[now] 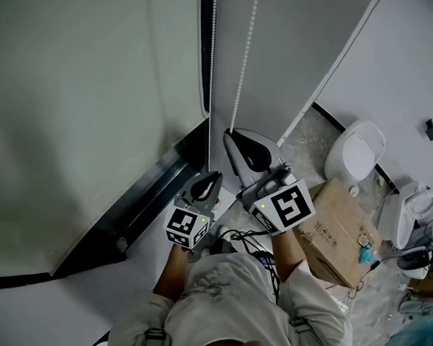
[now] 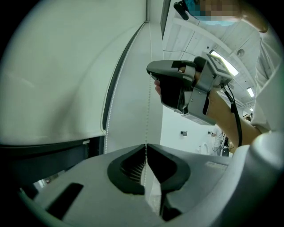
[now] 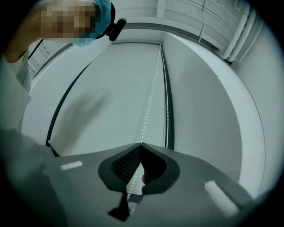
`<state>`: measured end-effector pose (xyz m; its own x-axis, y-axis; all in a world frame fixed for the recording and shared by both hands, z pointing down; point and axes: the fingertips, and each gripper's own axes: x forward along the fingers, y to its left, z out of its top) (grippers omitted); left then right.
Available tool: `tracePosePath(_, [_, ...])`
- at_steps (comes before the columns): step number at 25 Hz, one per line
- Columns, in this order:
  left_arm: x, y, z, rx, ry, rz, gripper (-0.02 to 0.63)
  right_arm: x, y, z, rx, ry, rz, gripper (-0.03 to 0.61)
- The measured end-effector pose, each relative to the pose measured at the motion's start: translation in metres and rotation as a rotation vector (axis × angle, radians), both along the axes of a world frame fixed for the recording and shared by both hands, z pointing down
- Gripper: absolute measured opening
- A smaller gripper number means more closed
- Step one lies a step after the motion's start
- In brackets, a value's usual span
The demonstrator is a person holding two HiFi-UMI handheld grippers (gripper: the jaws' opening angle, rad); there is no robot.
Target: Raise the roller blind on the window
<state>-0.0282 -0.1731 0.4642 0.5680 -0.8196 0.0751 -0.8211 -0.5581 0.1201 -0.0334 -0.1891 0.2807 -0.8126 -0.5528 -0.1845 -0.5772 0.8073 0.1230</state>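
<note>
Bathroom toilet shows only overhead; right gripper pinches chain.

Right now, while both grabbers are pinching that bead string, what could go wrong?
The bead chain is thin and sits only at the very tips of the right gripper and left gripper, so it might slip out on a pull. The two grippers are close together and could bump each other. A black cable loops just behind the grippers and might snag.
</note>
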Motion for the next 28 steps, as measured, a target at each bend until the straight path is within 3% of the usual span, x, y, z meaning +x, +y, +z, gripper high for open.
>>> tracePosePath(22, [-0.002, 0.014, 0.078, -0.166, -0.018, -0.008, 0.020, 0.001, 0.016, 0.079, -0.091, 0.060, 0.027, 0.009])
tracePosePath(28, [-0.005, 0.017, 0.096, -0.198, -0.024, -0.010, 0.020, -0.006, 0.021, 0.084, -0.055, 0.039, 0.025, 0.008])
